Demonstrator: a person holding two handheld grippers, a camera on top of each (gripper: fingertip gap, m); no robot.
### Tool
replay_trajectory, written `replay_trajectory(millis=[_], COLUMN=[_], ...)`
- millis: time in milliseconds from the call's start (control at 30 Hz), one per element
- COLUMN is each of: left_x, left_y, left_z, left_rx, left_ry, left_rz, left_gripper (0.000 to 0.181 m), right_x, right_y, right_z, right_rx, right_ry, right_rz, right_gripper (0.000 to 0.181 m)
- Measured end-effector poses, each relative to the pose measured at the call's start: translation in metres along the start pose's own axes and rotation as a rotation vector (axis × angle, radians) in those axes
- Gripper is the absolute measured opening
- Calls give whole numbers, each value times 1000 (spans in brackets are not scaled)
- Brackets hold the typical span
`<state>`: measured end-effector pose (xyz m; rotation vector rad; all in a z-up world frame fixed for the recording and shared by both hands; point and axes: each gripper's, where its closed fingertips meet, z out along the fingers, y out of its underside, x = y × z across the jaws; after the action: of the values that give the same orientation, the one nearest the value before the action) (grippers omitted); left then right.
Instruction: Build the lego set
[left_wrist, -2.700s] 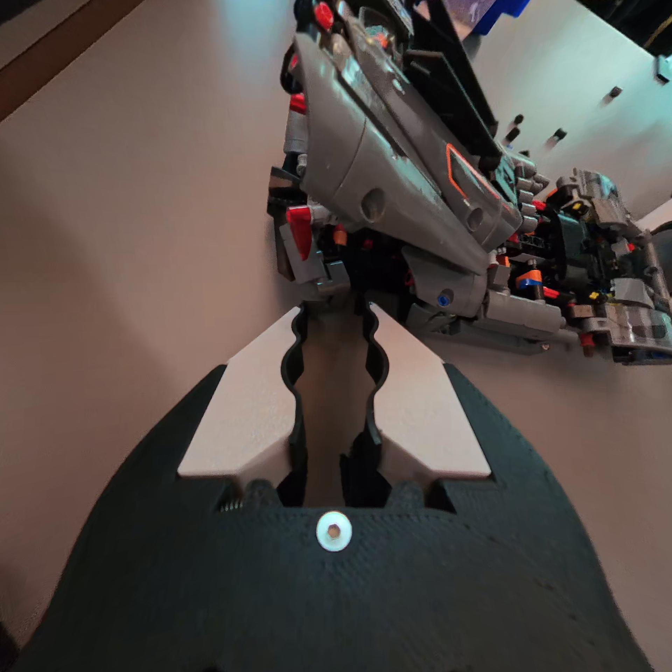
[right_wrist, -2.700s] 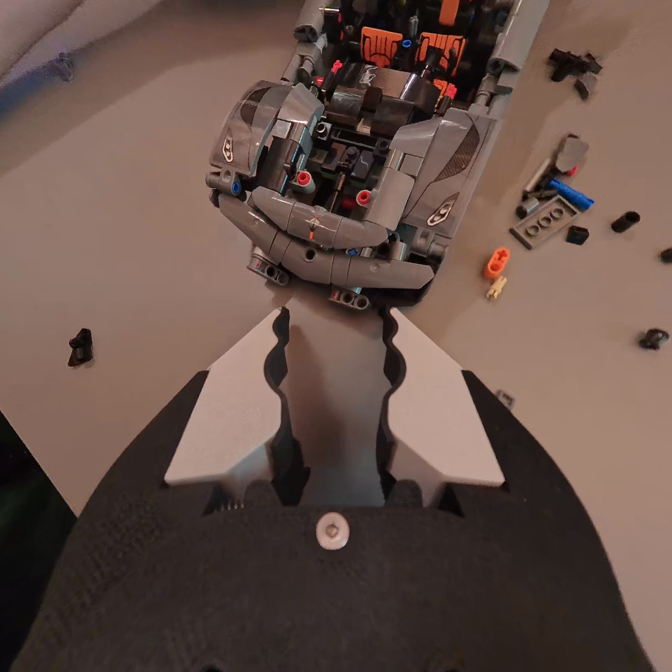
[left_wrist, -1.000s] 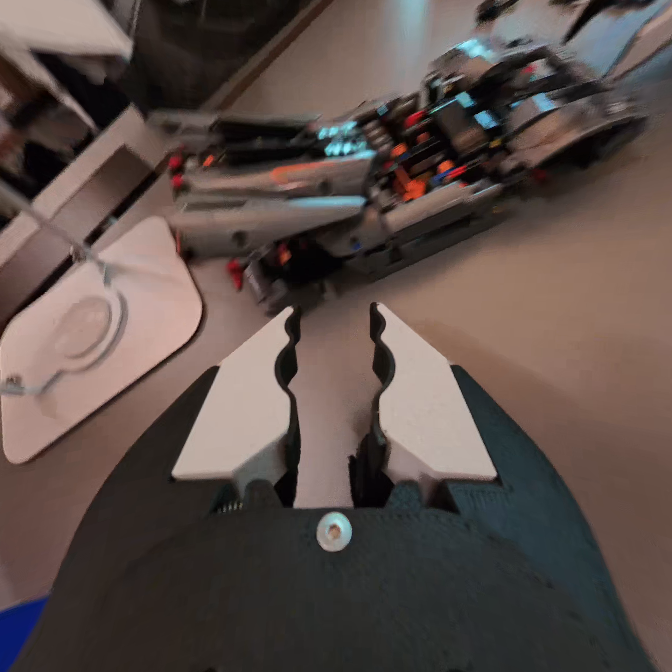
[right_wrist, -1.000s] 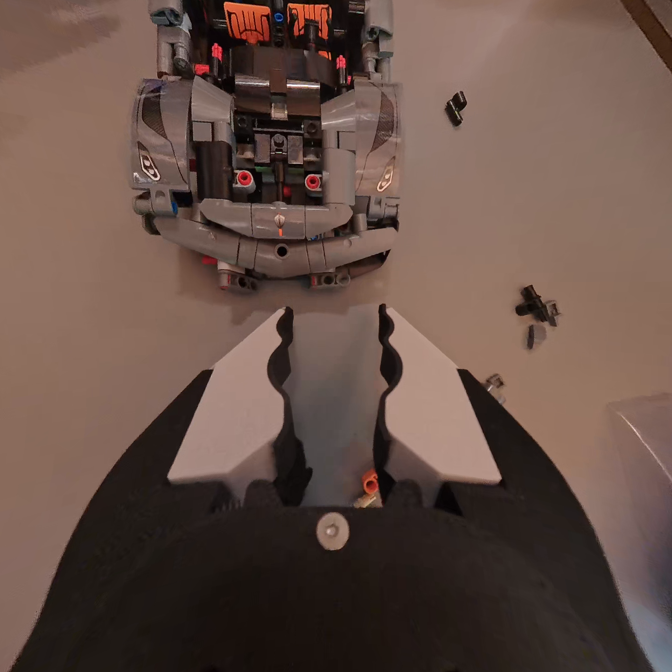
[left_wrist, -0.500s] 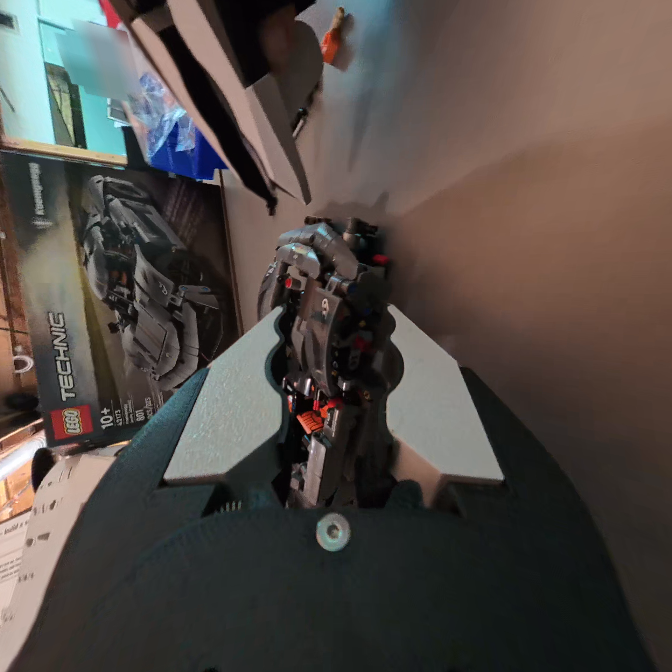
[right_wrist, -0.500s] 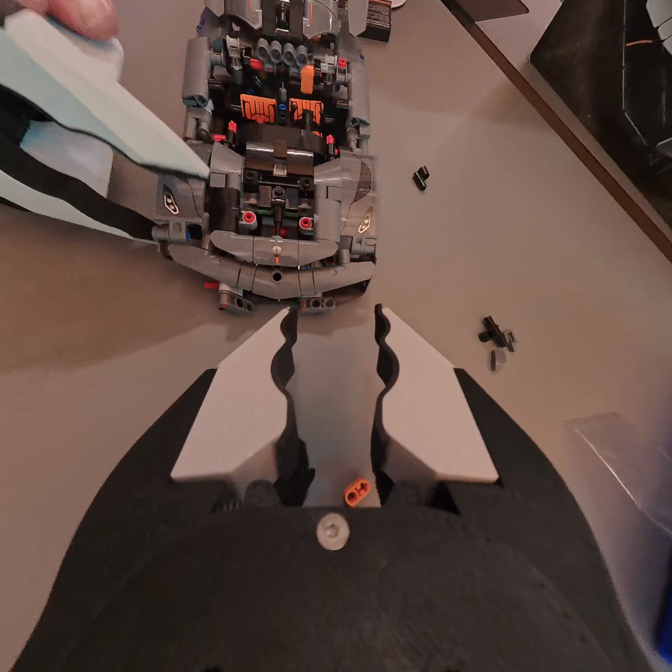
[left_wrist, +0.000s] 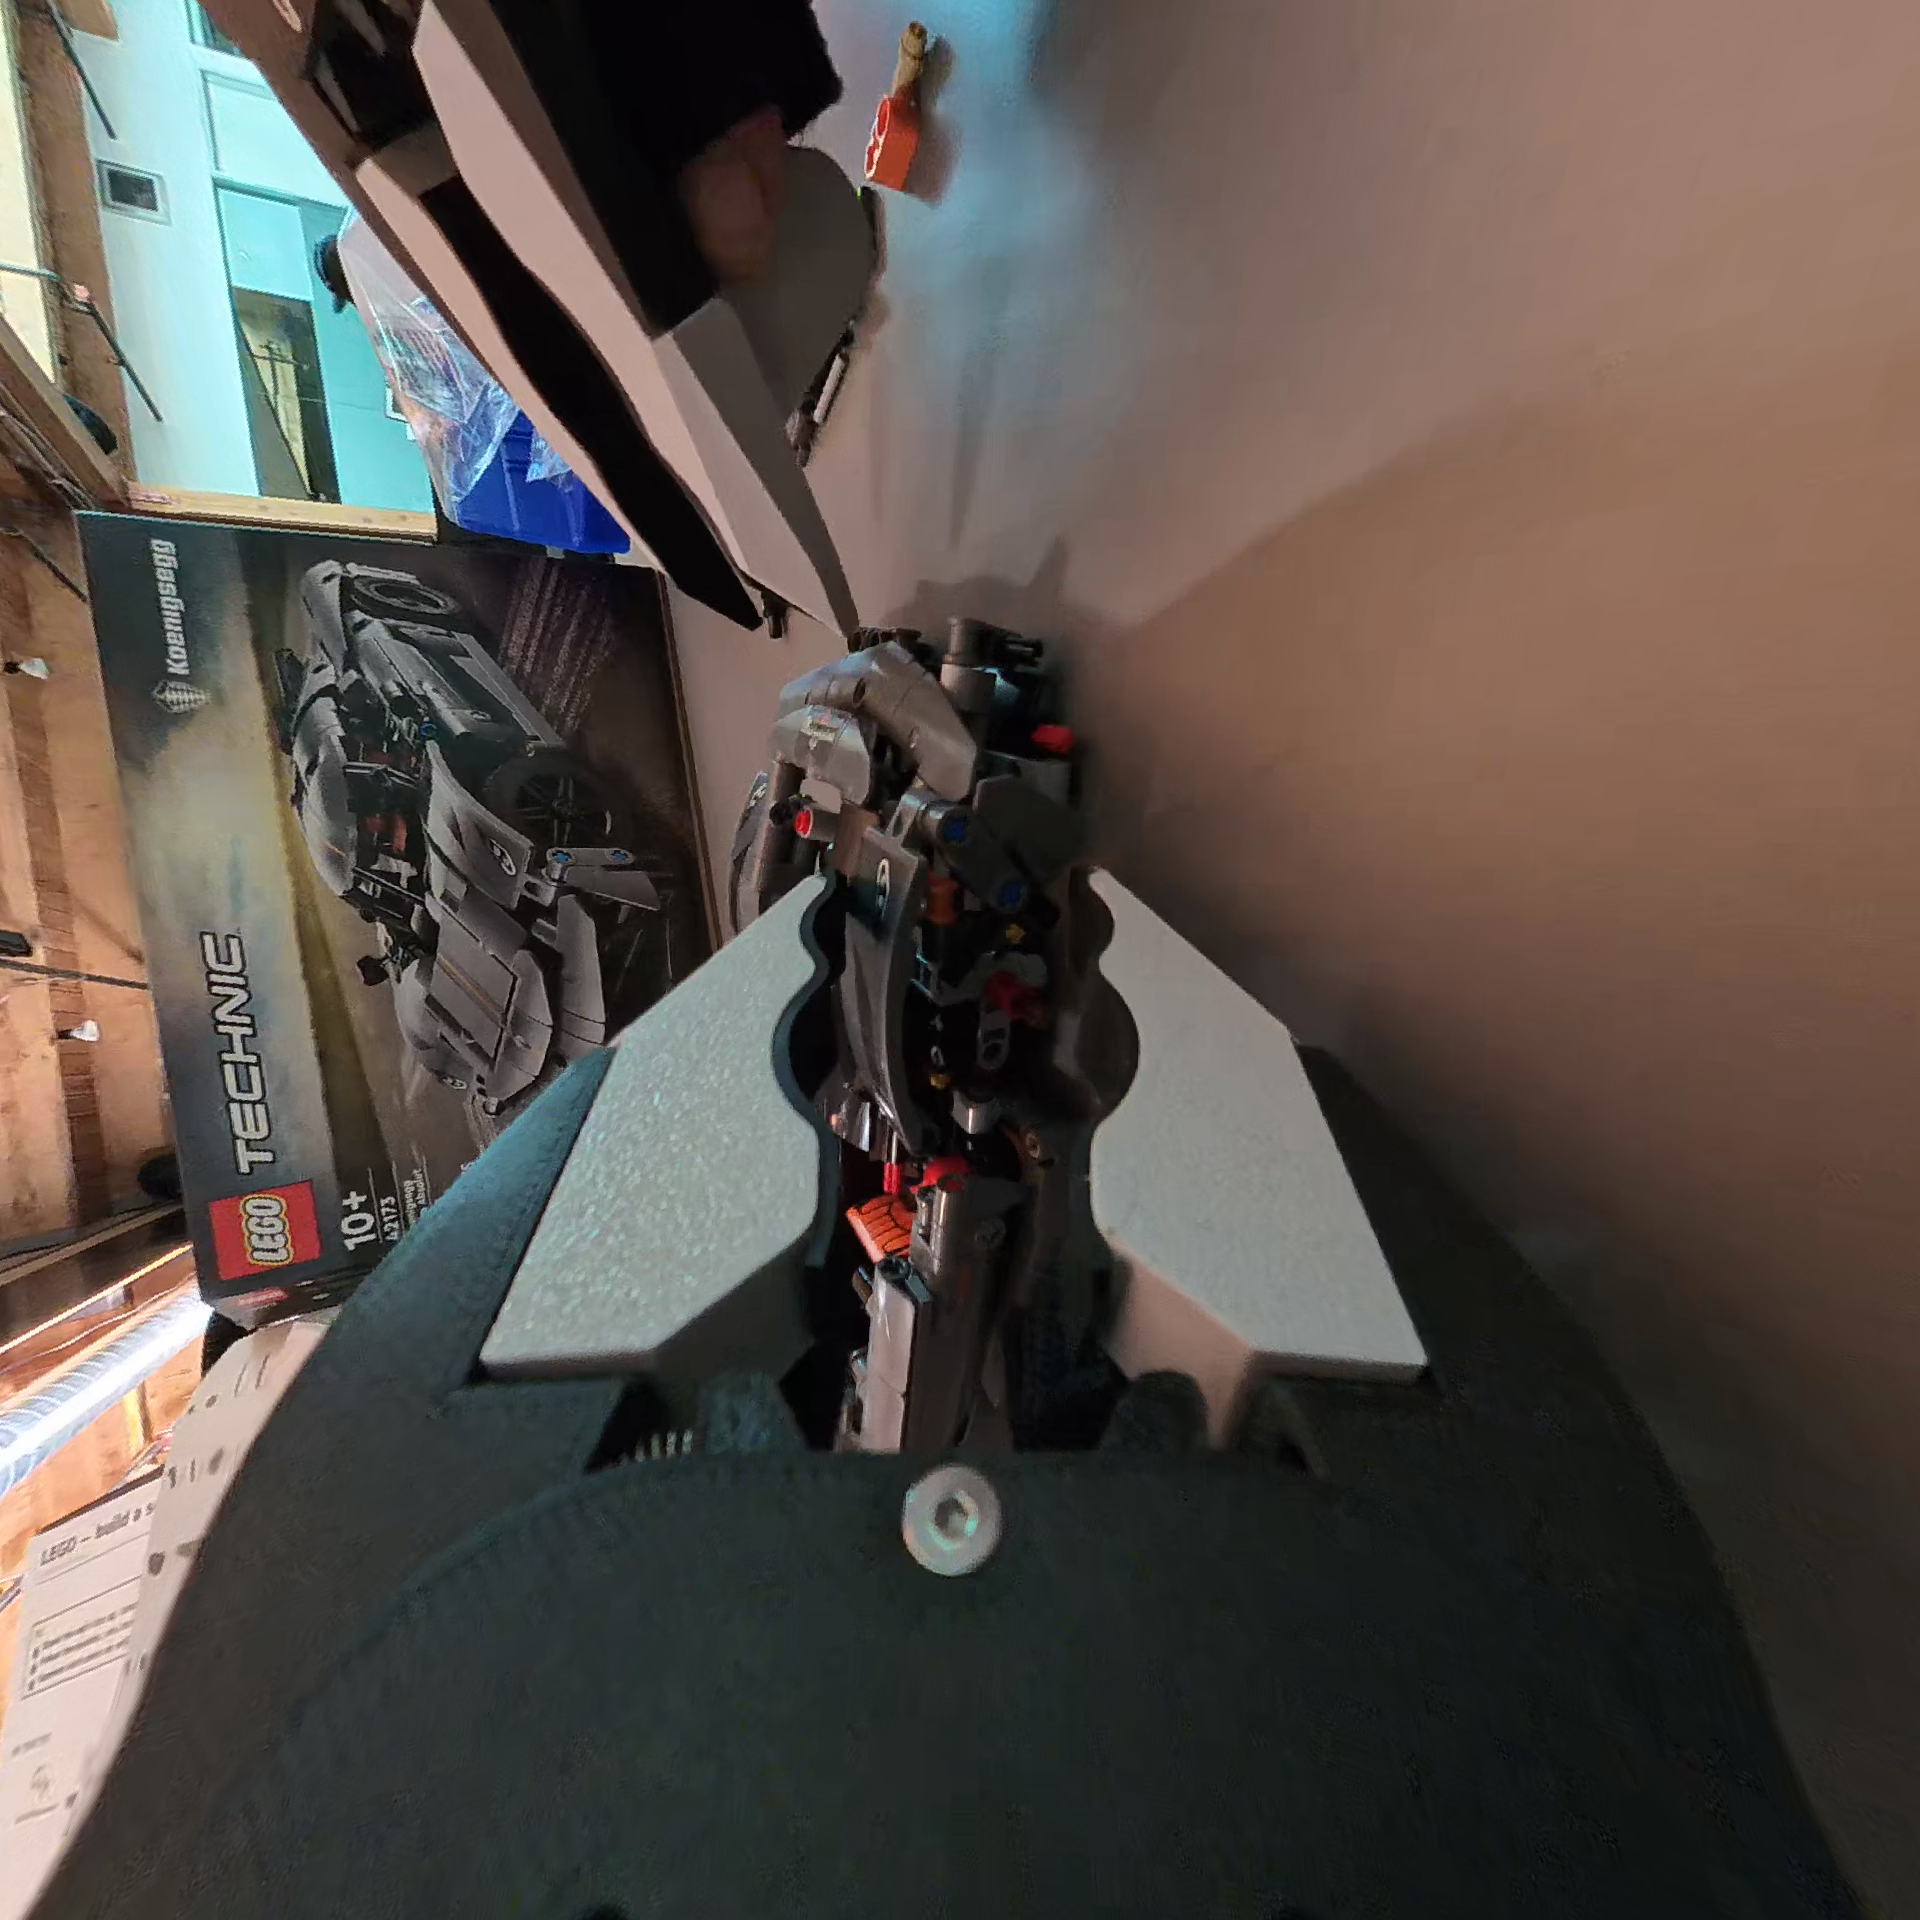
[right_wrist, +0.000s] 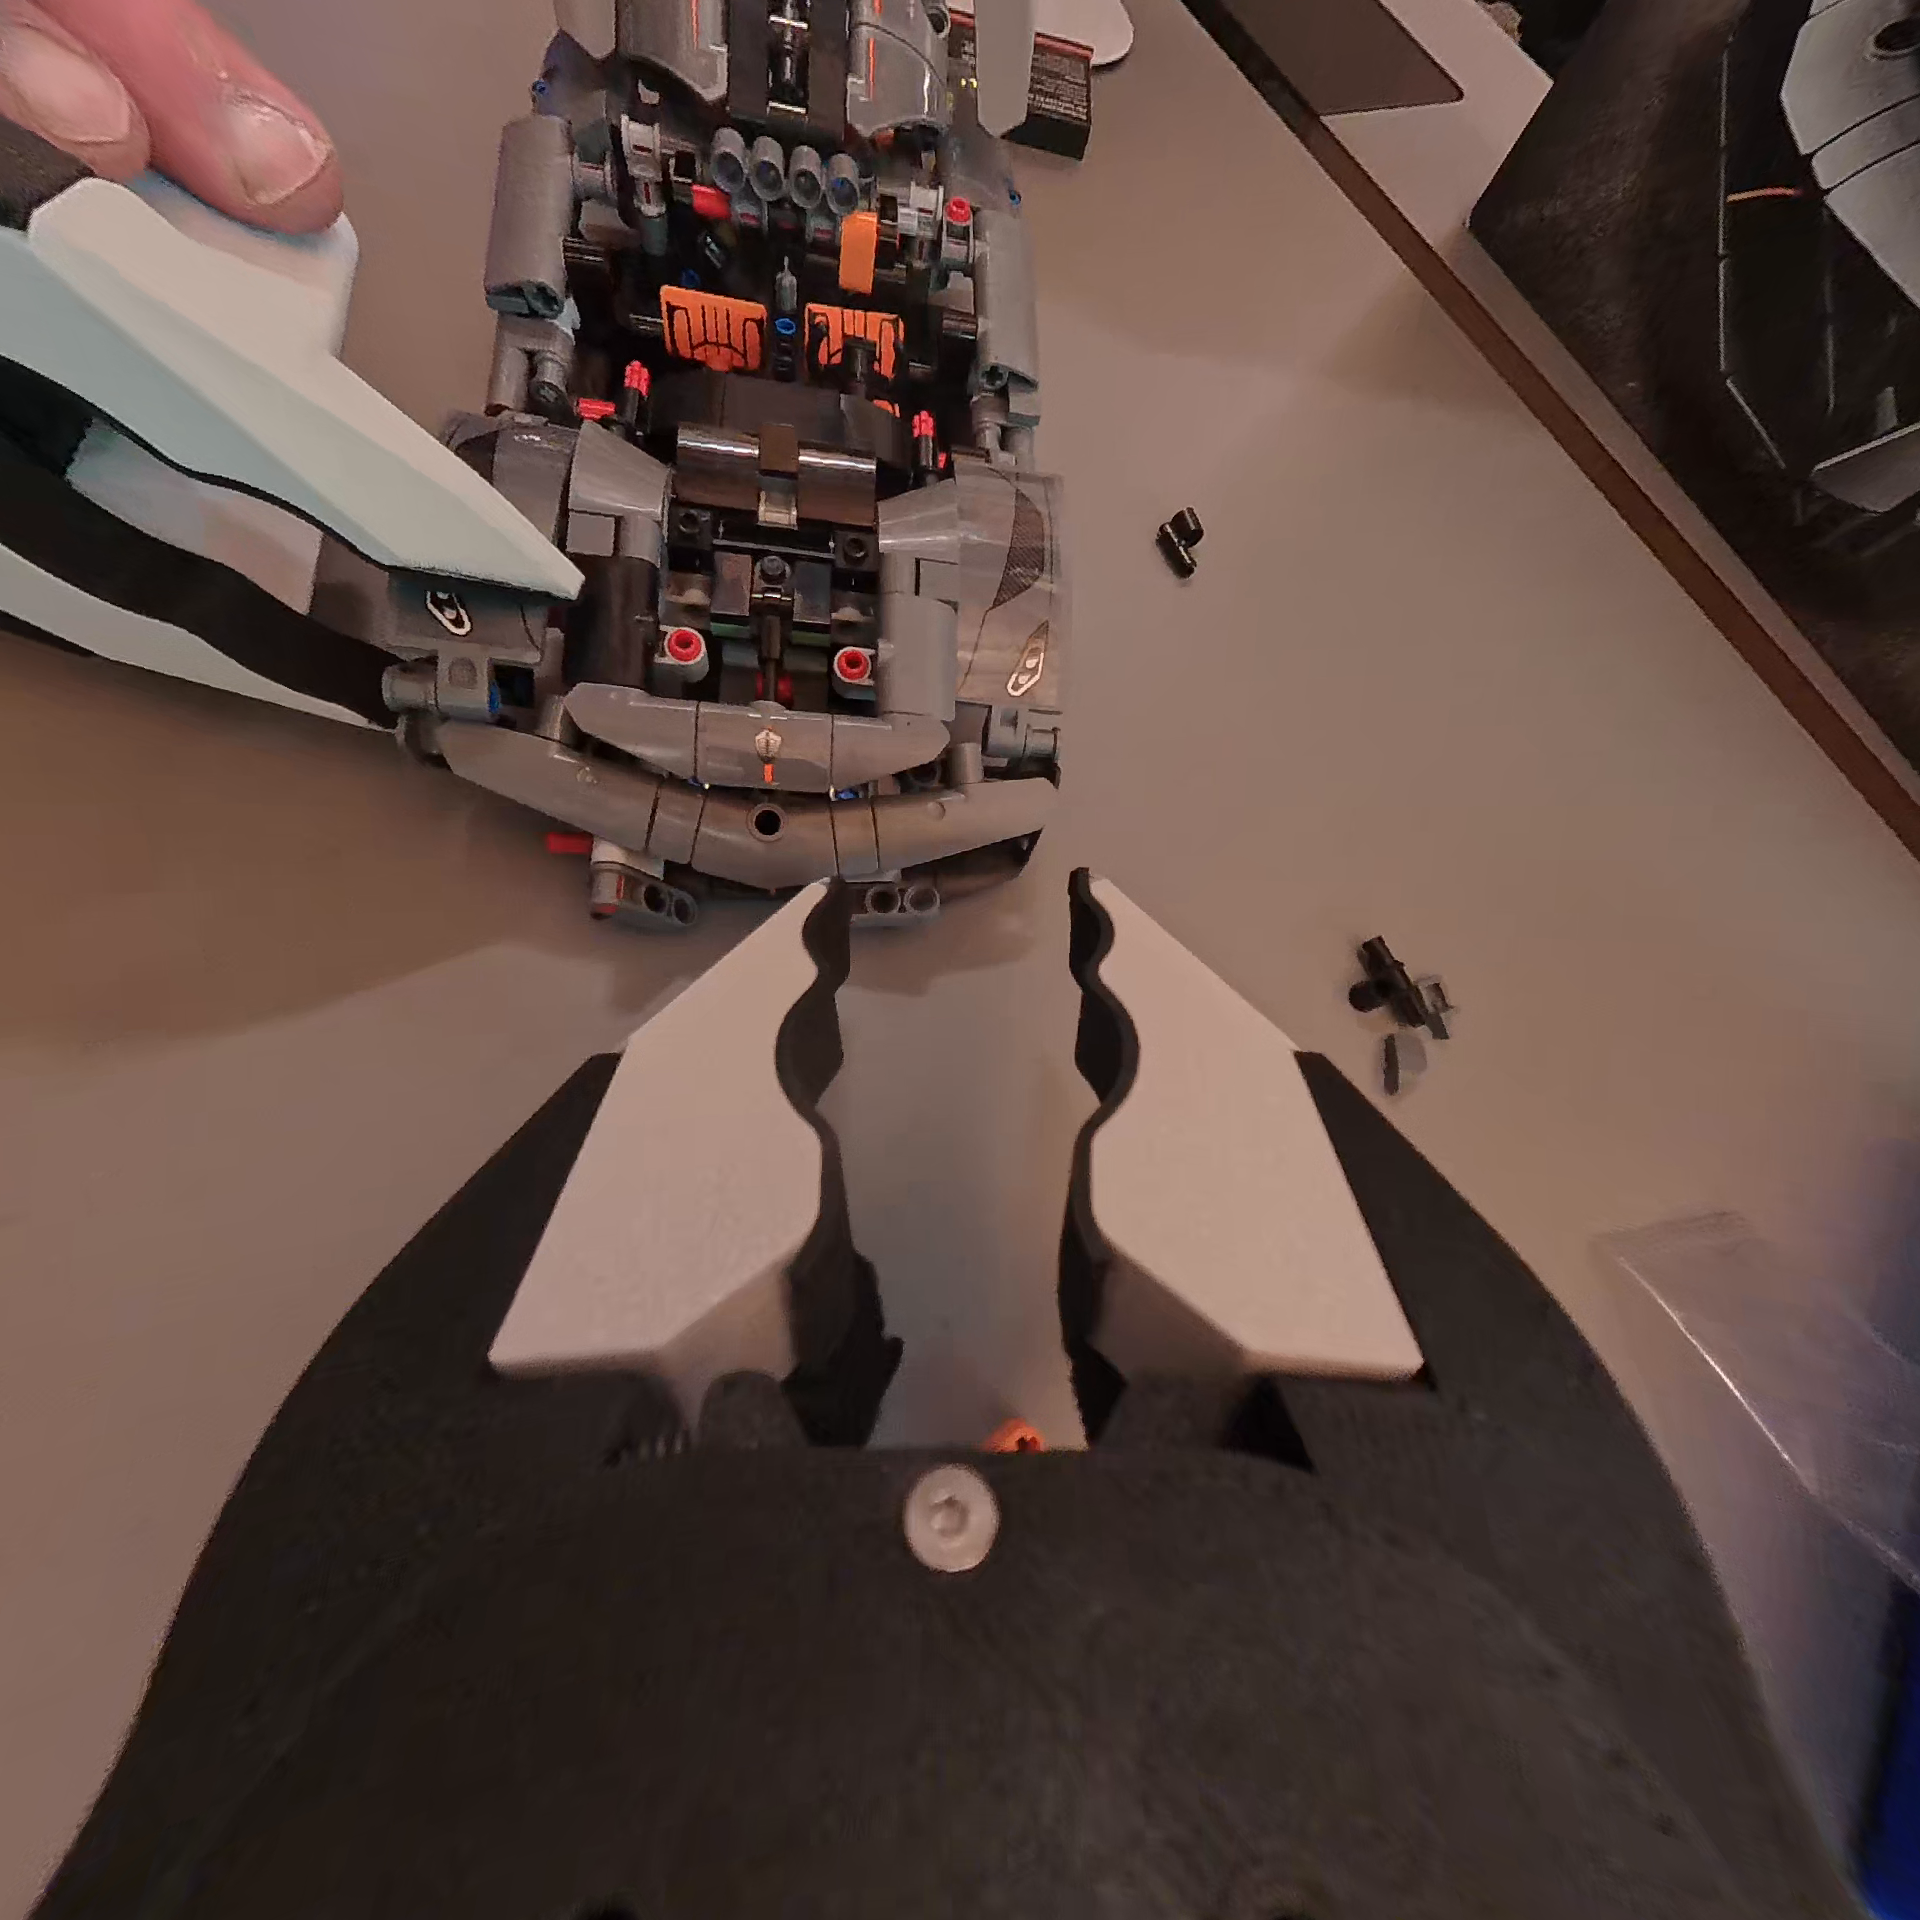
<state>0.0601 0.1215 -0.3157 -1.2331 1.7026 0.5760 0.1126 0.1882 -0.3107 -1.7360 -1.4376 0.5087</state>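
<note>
Left claw (left_wrist: 961, 894) has slid along car (right_wrist: 769, 582); right claw (right_wrist: 951, 894) gapes beside bumper.

Right gripper (right_wrist: 951, 899): textured black printed body, pale grey wedge fingers (right_wrist: 686, 1164) with wavy black inner pads, silver hex screw (right_wrist: 950, 1521) behind fingers. Left gripper (left_wrist: 961, 904) identical.

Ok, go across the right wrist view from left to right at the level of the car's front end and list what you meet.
left gripper clamped on the car's side → grey lego car → black angled connector piece → dark brown table edge → lego set box.
</note>
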Motion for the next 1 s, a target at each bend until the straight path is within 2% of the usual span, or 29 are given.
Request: replay_trajectory(millis=[533,733,1000], left_x=[3,5,4], left_y=[-4,-3,-5], left_z=[-10,-4,-5], left_rx=[15,-4,-12], left_ry=[-58,-46,-60], left_rz=[44,32,40], left_gripper=[39,42,37], right_x=[-5,-7,-13], right_y=[-2,-2,-9], right_z=[5,3,0], right_rx=[10,7,42], right_ry=[-13,-17,-37], right_rz=[-9,-25,-49], right_gripper=[41,39,41])
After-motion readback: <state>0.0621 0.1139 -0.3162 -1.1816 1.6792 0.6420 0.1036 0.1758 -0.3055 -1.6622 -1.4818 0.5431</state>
